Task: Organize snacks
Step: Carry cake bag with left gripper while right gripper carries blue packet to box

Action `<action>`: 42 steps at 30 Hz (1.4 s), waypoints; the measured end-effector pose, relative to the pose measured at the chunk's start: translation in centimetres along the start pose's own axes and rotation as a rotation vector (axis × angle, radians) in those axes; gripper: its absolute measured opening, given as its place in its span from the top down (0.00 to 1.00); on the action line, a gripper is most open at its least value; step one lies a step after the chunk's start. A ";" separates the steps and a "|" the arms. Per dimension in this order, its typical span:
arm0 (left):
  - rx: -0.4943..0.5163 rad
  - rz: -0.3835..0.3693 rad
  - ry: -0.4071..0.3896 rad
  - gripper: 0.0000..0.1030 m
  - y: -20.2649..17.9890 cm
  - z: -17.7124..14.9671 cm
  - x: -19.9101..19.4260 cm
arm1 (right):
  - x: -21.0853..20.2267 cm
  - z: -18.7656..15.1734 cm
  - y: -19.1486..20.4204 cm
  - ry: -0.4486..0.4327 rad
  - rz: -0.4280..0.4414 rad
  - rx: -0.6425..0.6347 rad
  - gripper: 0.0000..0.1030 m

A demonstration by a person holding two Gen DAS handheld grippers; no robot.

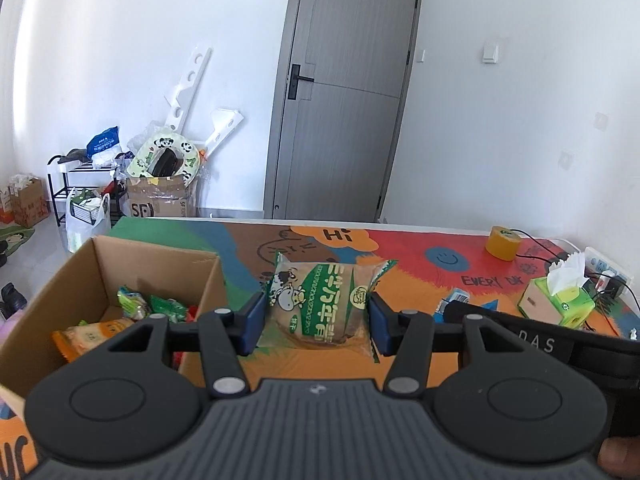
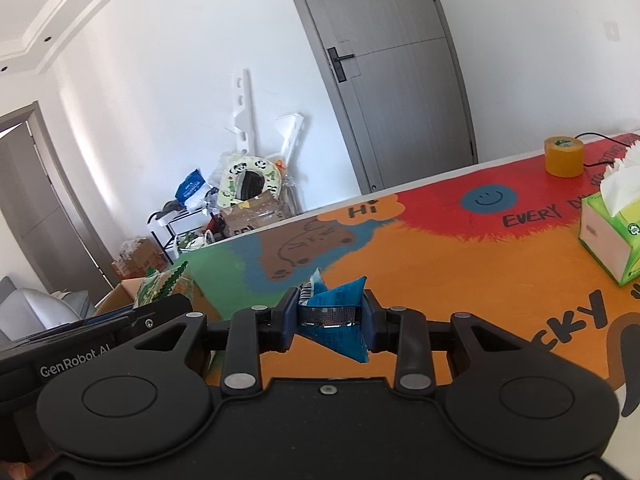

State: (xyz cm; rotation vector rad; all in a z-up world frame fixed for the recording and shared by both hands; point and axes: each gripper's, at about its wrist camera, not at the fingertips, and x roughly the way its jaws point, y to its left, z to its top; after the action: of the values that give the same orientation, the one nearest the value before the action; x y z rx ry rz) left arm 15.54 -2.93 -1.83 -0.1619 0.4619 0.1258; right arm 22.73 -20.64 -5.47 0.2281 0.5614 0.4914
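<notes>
Landmark: the cardboard box (image 1: 100, 280), open at the top, standing at the left end of the colourful mat (image 1: 420, 264); every place below is given from it.

Box contents: several green and orange snack packs (image 1: 132, 304) already lie inside; an inner wall divides it, and the far compartment's floor is hidden.

Left claw (image 1: 316, 316): closed on the green-and-white bun pack (image 1: 316, 304), the pads pressing its two side edges at about half width. It is held clear of the mat, just right of the box's right wall.

Bun pack axis: its long side runs away from the claw, the crimped end pointing toward the door (image 1: 344, 92).

Right claw (image 2: 330, 316): narrow, pinching a small blue packet (image 2: 338, 320) whose middle is squeezed and whose ends flare out above and below the pads. It hangs over the orange part of the mat, well right of the box.

Which hand is nearer: the left one, judged from the right wrist view, where the left tool sits between the right claw and the box corner (image 2: 120, 292).

Relation the next move turns on: the box opening lies to the left and slightly below both claws, so each pack probably needs a leftward carry over the wall before release. The left should likely go first.

Risk: the two tools are near each other and could collide.

Bystanders: tape roll (image 1: 503, 242) and tissue box (image 1: 556, 300), far right of the box.
</notes>
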 end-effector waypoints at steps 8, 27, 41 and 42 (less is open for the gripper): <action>-0.013 0.031 -0.016 0.49 2.1 0.1 -2.0 | -0.5 -0.4 2.2 -0.004 0.036 -0.029 0.68; -0.141 0.183 -0.039 0.49 11.0 1.3 -4.3 | 1.5 -0.6 8.8 0.024 0.148 -0.095 0.68; -0.209 0.194 -0.012 0.48 15.8 2.3 -1.6 | 4.6 -0.2 12.9 0.059 0.169 -0.136 0.68; -0.213 0.193 -0.012 0.48 16.0 2.4 -1.4 | 4.8 -0.1 13.1 0.061 0.170 -0.138 0.68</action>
State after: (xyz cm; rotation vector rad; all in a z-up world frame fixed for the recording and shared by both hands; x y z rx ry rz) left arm 12.77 13.02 -1.12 -0.3255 0.4517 0.3657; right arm 21.24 -6.92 -3.29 0.1302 0.5677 0.7013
